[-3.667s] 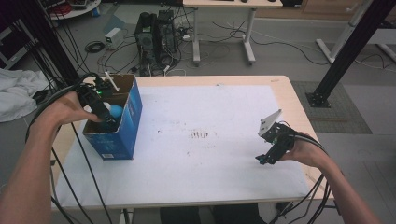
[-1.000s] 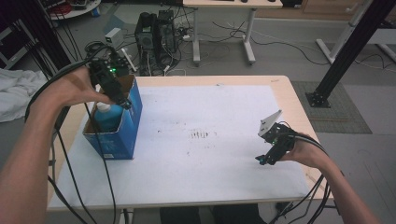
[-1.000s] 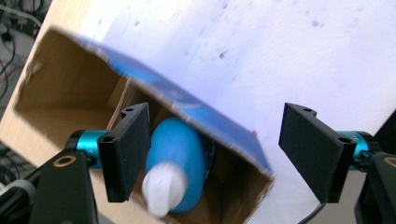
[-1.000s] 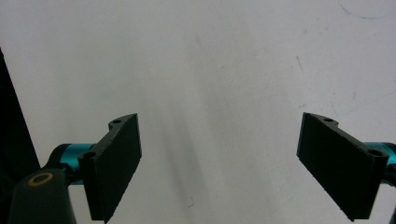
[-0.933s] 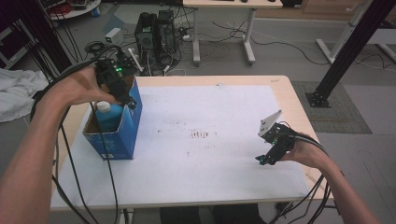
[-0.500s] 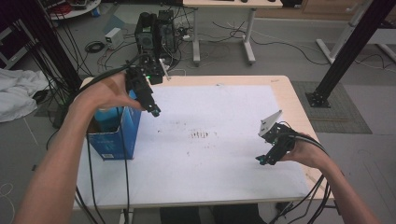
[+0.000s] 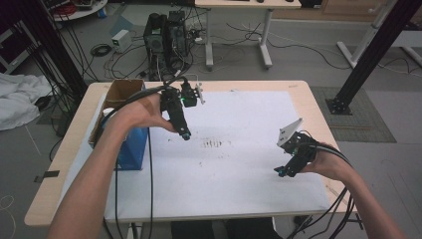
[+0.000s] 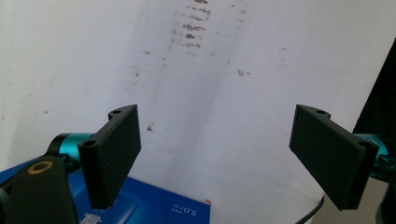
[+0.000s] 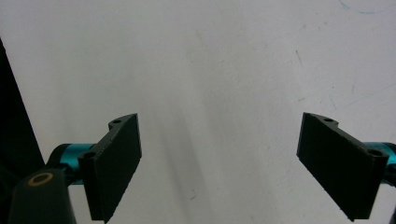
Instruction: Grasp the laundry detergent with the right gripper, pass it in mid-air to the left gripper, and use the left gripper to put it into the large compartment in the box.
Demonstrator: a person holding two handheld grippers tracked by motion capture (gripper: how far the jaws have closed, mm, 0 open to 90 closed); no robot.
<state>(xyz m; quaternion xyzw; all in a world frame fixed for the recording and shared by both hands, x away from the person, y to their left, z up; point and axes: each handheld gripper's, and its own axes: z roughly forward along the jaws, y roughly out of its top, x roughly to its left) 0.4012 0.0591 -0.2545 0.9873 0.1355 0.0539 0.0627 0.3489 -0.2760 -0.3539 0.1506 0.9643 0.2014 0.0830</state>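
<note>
Now our left tool (image 7: 185, 133) hangs with jaws just spread wide and nothing between them, over the white tabletop (image 7: 239, 169) just beside the blue box (image 7: 130, 149) at the left edge. Our right tool (image 7: 279, 172), also gaping and empty, rests near the right edge. We judge the trailing cable (image 7: 149, 169) could snag the box and tip it. The box stands upright, top flaps open, cardboard-brown inside.
</note>
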